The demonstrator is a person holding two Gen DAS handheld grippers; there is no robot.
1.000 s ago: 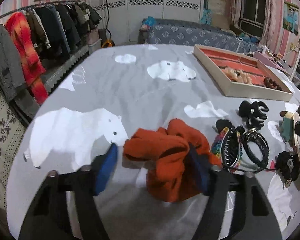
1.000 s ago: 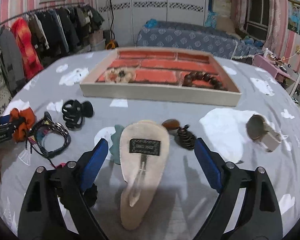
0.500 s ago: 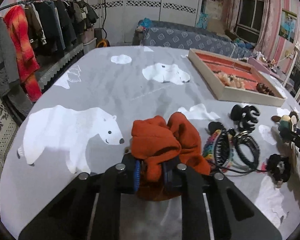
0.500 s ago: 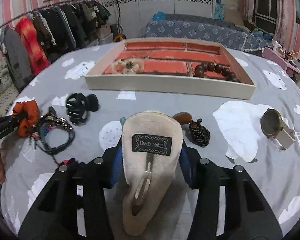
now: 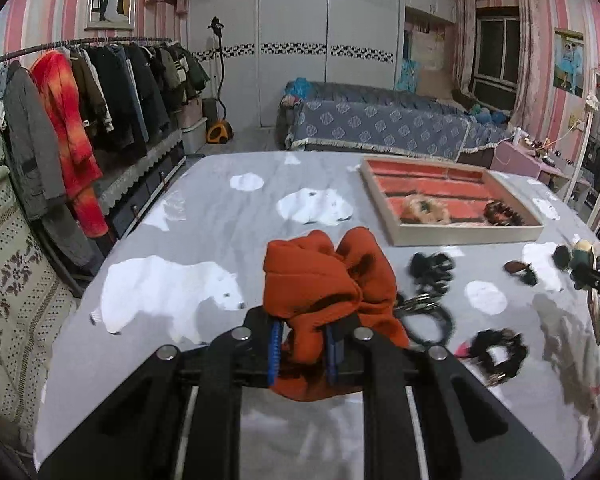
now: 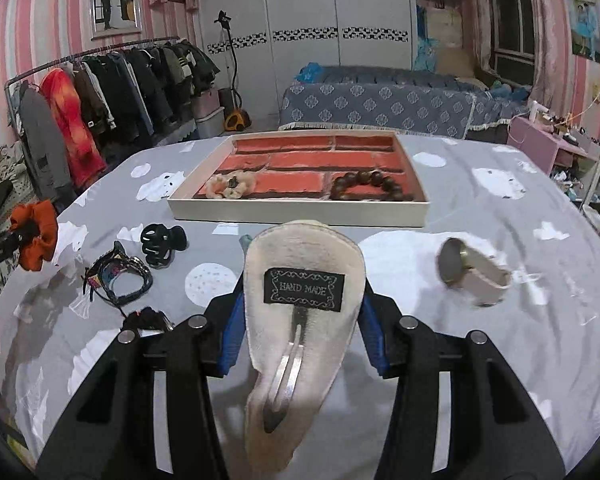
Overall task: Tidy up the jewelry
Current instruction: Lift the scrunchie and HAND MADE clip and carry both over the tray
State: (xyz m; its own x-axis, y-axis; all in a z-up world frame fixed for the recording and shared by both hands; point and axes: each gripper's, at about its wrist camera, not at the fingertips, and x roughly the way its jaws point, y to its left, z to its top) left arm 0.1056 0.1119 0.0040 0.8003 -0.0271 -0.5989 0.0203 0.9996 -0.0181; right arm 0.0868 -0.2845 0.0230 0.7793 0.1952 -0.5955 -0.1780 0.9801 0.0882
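Observation:
My left gripper [image 5: 302, 344] is shut on an orange scrunchie [image 5: 324, 280] and holds it above the grey bear-print cloth; it also shows at the left in the right wrist view [image 6: 34, 236]. My right gripper [image 6: 302, 332] is shut on a cream felt hair clip [image 6: 304, 320] with a "HAND MADE" label, lifted off the cloth. The jewelry tray [image 6: 300, 216] with red compartments lies ahead of it, holding a cream scrunchie [image 6: 230, 186] and a brown bead bracelet [image 6: 370, 184]. The tray shows at upper right in the left wrist view [image 5: 460, 236].
On the cloth lie a black claw clip [image 6: 162, 240], a bundle of dark bracelets [image 6: 118, 276], a black scrunchie [image 5: 498, 350] and a watch with a pale strap [image 6: 472, 276]. A clothes rack [image 5: 80, 120] stands at left, a sofa [image 5: 380, 128] behind.
Both grippers closed on their items a moment ago and have since lifted them off the cloth. The scrunchie and the felt clip now sit higher and nearer the tray.

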